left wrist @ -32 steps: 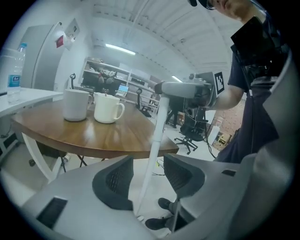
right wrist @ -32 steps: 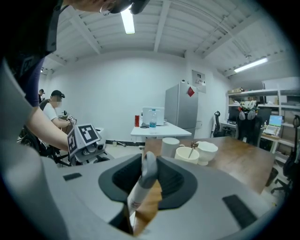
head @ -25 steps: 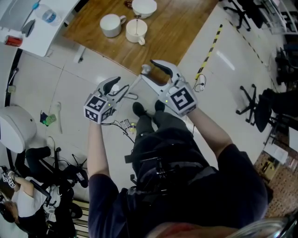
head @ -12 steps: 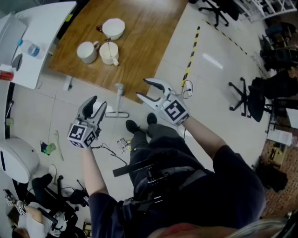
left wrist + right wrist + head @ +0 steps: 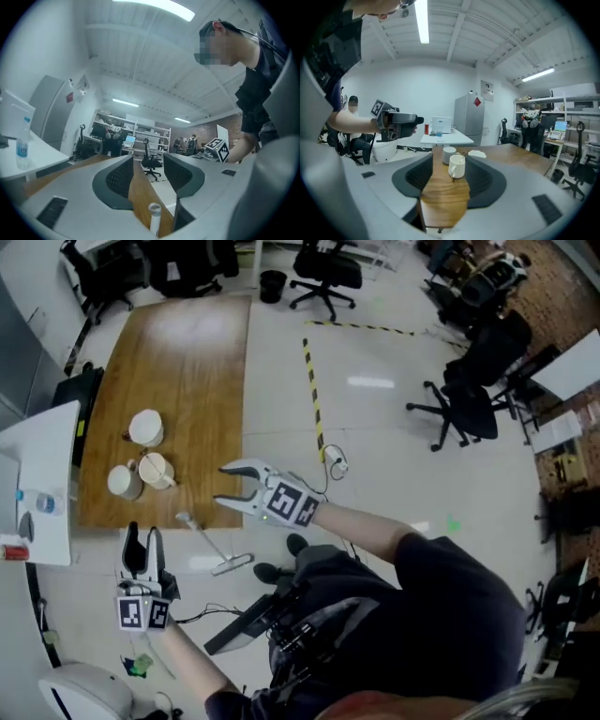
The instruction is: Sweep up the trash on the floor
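Your left gripper (image 5: 141,542) hovers over the white floor, jaws a narrow gap apart and gripping nothing. The tip of the broom (image 5: 208,545) handle shows low between them. Your right gripper (image 5: 228,486) is spread wide and empty, pointing at 3 cups (image 5: 155,468) on the wood panel (image 5: 178,381). The broom lies on the floor between both grippers. Green trash (image 5: 139,665) sits beside your left forearm.

No legible txt, labels or nos. anywhere (bottle (image 5: 21,149) label too blurry to read).
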